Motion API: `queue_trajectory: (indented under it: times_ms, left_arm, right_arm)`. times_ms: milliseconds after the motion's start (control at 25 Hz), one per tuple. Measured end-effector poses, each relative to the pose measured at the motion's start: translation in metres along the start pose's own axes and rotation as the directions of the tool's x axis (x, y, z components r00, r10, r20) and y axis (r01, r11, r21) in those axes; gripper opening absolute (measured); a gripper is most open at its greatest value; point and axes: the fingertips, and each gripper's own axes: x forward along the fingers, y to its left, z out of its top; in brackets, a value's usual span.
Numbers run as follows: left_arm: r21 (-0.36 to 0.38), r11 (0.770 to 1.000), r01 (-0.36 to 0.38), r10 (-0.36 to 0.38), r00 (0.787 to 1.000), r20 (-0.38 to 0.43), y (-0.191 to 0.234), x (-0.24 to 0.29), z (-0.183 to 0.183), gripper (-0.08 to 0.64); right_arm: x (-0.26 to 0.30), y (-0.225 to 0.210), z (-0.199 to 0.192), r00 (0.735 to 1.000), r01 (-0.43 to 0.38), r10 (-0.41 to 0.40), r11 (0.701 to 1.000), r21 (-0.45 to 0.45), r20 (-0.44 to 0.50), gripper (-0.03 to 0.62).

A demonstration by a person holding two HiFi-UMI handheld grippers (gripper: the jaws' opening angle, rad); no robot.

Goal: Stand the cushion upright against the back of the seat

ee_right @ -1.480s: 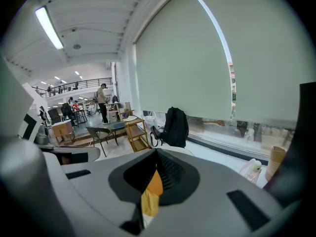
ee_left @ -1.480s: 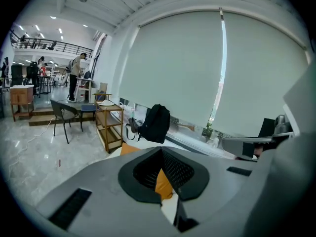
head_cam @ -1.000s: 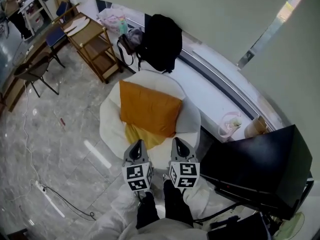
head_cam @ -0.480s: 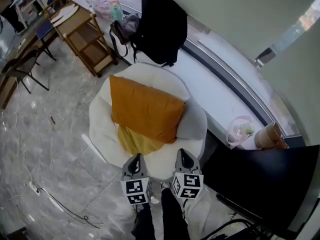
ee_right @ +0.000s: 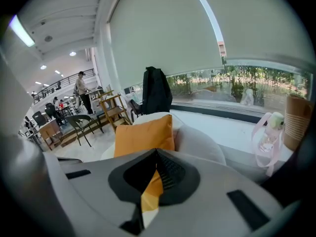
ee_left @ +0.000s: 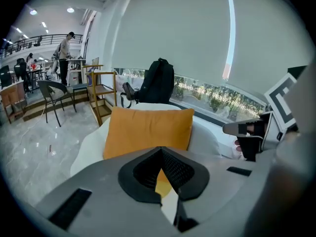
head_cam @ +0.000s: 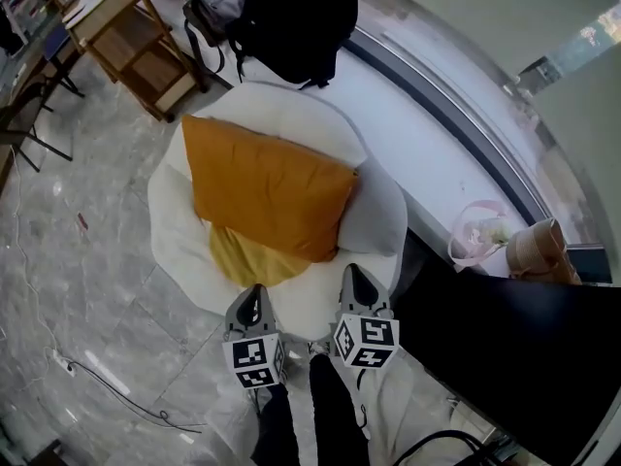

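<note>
**Cushion upright on seat; both tongs closed and empty**

The orange cushion [head_cam: 267, 187] stands at the centre of the head view, leaning against the backrest of the white seat [head_cam: 175, 246]. A yellow pad [head_cam: 241, 258] lies on the seat just below it. The left tongs [head_cam: 254, 292] and right tongs [head_cam: 351, 274] sit side by side at lower centre, at the seat's front edge, clear of the cushion. Both pairs of jaws are closed together and grip nothing. A black backpack [head_cam: 296, 17] stands behind the seat at the top of the frame.

Grey marble floor [head_cam: 87, 289]. Wooden shelf [head_cam: 126, 37] at 11 o'clock, black backpack [head_cam: 296, 17] on the window ledge [head_cam: 437, 115] at 12.
</note>
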Motion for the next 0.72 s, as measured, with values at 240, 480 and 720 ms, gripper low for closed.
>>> queue_trajectory:
  times_ms: [240, 480, 720]
  left_arm:
    - [0.018, 1.000, -0.015, 0.015, 1.000, -0.003, 0.003, 0.026, -0.007, -0.002]
    - [0.013, 1.000, -0.020, 0.021, 1.000, -0.019, 0.007, 0.047, -0.014, -0.002]
    - [-0.001, 0.999, -0.038, 0.038, 0.999, -0.033, 0.016, 0.064, -0.015, -0.002]
  right_arm:
    - [0.033, -0.010, -0.006, 1.000, -0.021, 0.021, 0.999, -0.030, -0.017, 0.061]
    - [0.067, -0.012, -0.014, 0.994, -0.100, 0.100, 0.995, 0.010, -0.032, 0.063]
    - [0.095, -0.011, -0.017, 0.986, -0.153, 0.153, 0.988, 0.002, -0.062, 0.165]
